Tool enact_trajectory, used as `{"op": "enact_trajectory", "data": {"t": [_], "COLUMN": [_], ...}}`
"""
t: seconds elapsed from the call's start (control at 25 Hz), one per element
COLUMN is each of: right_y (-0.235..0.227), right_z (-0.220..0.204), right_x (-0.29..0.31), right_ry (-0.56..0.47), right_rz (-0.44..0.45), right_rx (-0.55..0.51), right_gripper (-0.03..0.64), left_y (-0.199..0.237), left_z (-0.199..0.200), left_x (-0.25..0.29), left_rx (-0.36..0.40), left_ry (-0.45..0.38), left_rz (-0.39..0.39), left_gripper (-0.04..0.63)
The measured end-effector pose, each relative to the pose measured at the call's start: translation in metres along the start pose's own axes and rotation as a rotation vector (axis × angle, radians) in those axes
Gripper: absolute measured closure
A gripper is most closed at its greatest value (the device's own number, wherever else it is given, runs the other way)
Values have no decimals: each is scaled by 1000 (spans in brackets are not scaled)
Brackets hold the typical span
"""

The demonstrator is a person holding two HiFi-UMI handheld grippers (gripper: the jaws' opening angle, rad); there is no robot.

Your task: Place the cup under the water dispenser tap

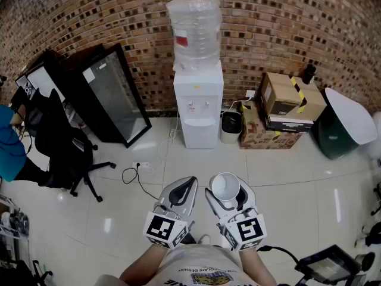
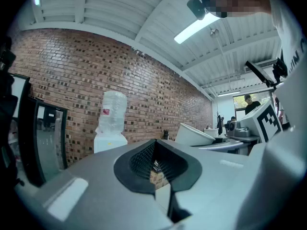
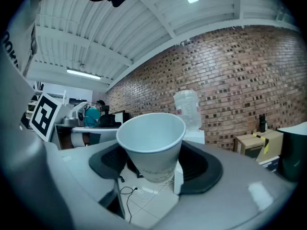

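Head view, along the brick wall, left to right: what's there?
Office chair → black-framed glass door panel → water dispenser → small black bin → cardboard boxes → dark green bin with white lid.

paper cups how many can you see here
1: a white paper cup, upright, gripped between the jaws of the right gripper, facing the white water dispenser across the floor. Others may be hidden.

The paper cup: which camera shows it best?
The right gripper view: the cup fills the centre, close up, clamped between the jaws. The head view shows it only small, from above. The left gripper view misses it.
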State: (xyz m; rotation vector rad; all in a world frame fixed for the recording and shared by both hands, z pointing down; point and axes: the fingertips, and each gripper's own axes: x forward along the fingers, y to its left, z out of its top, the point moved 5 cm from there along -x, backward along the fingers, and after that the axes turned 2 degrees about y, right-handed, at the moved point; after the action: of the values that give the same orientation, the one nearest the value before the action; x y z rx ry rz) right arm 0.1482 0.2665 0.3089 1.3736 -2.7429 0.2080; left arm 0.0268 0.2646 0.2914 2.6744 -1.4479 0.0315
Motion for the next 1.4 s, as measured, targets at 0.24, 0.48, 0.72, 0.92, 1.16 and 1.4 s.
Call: {"op": "enact_trajectory", "data": {"t": [0.24, 0.48, 0.72, 0.92, 1.16, 1.4], "right_y": [-17, -26, -40, -53, -73, -83], "right_z": [5, 11, 3, 5, 7, 10], "right_x": [21, 43, 76, 108, 150, 200], "right_ry": [-5, 16, 7, 24, 42, 77], "right_rz": [-5, 1, 27, 8, -24, -38], "right_rx": [-31, -58, -68, -67, -55, -42], "right_gripper": [285, 285, 285, 285, 285, 285], "left_y": [11, 28, 53, 80, 116, 160], "left_z": [2, -3, -10, -12, -12, -5], "left_x": [22, 40, 63, 89, 122, 151], "left_rx": [12, 1, -21, -38, -56, -73], "left_ry": [-13, -23, -14, -16, 4, 22], "left_rz": [23, 34, 30, 13, -16, -36], "left_gripper": [595, 595, 595, 595, 595, 595]}}
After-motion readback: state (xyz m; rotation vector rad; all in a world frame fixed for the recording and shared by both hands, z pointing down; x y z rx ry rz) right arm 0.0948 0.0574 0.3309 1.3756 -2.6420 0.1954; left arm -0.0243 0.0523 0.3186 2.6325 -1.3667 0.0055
